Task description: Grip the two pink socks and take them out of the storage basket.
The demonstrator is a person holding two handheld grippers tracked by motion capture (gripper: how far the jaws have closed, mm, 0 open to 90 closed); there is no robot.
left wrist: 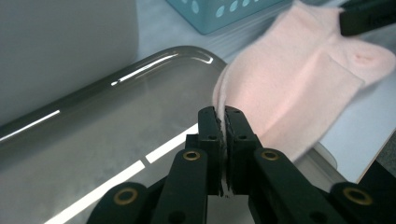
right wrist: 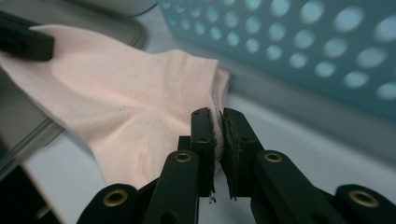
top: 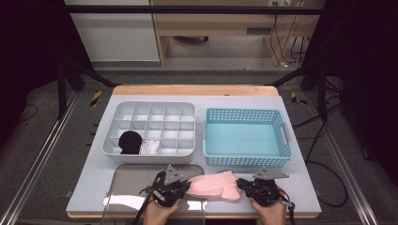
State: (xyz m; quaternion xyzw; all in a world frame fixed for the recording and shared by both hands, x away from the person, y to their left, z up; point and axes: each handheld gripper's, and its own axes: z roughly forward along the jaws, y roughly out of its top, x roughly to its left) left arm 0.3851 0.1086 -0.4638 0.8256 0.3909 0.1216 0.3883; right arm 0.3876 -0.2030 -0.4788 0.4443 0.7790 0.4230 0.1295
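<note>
Table (top: 94, 178) holds a white divided organizer (top: 149, 108), a teal basket (top: 247, 159) and a metal tray (top: 126, 187); no readable writing. Pink sock (top: 216, 186) stretched over the tray's right edge, left gripper (top: 187, 186) and right gripper (top: 240, 183) each clamped tight on an end.

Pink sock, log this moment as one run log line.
pink sock | held between both | left hand-held gripper shut on one end | right hand-held gripper shut on other | over grey tray edge, near blue basket
</note>
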